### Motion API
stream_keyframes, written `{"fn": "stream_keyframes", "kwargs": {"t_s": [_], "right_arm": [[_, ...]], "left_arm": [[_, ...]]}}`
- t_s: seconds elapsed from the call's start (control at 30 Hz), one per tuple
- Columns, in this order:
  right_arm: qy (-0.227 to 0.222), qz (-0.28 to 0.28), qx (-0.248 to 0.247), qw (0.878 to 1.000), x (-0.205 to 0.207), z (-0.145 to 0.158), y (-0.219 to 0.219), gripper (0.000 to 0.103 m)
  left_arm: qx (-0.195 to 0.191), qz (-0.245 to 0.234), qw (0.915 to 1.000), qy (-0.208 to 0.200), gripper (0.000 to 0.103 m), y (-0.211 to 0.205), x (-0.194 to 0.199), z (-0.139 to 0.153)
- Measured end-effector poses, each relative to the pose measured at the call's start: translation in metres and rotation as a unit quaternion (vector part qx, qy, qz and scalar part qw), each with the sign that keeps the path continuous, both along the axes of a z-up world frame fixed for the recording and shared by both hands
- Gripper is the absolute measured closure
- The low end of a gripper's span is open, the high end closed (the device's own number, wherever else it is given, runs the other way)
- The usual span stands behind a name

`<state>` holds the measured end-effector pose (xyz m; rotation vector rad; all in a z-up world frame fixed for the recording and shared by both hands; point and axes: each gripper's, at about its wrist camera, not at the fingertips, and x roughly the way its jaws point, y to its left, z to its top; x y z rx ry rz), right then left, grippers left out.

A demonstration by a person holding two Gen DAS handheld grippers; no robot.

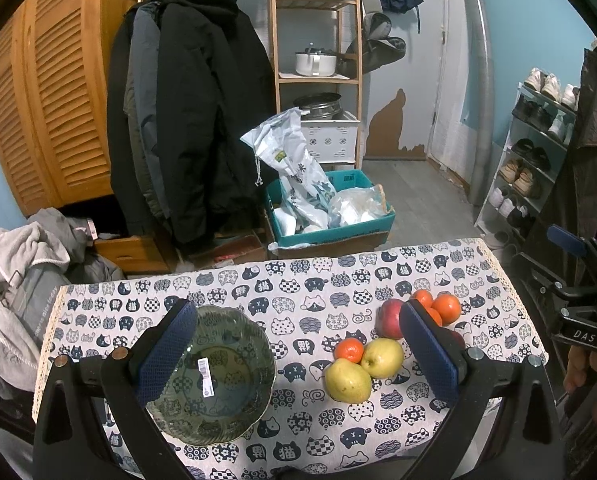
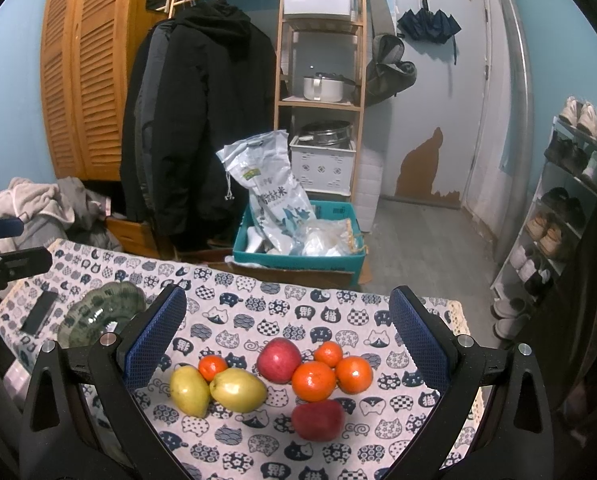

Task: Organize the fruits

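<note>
So far nothing looks sorted: on the table (image 2: 338, 304) with its cat-print cloth, the green glass bowl (image 1: 218, 376) sits empty, though its far side is partly hidden in the right view. Eight fruits lie loose to its right: two red apples (image 2: 279, 360), two yellow pears (image 2: 238, 390), four oranges (image 2: 313, 381). The left gripper (image 1: 294, 356) hangs over the bowl's right edge, jaws spread, holding nothing. The right gripper (image 2: 286, 344) hovers above the fruit cluster, jaws wide, the fruit between them but untouched.
</note>
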<state>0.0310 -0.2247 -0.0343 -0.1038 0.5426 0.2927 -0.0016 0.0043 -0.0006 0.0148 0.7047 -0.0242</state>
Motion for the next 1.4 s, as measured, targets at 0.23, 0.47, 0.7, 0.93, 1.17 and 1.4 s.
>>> {"fn": "stream_keyframes", "kwargs": {"t_s": [0.23,0.47,0.7,0.93,1.17,1.4], "right_arm": [[-0.001,0.000,0.000,1.000,0.0008,0.0013,-0.0026,0.003],[-0.001,0.001,0.000,1.000,0.0006,0.0015,-0.0028,0.003],[-0.003,0.001,-0.003,1.000,-0.0011,0.0027,0.0026,0.003],[-0.002,0.000,-0.003,1.000,-0.0003,0.0029,-0.0004,0.003],[-0.003,0.000,-0.003,1.000,-0.0005,0.0027,-0.0008,0.003],[-0.004,0.000,-0.003,1.000,-0.0011,0.0029,0.0003,0.003]], "left_arm": [[-0.004,-0.002,1.0000,0.000,0.001,-0.0003,-0.0057,-0.0047],[-0.011,-0.008,0.9999,0.002,0.001,-0.0018,-0.0045,-0.0011],[-0.007,-0.010,0.9999,0.000,0.001,-0.0028,-0.0036,0.0021],[-0.008,-0.011,0.9999,0.000,0.001,-0.0028,-0.0039,0.0019],[-0.010,-0.012,0.9999,0.002,0.001,-0.0028,-0.0036,0.0025],[-0.011,-0.013,0.9998,0.005,0.001,-0.0041,-0.0021,0.0020]]}}
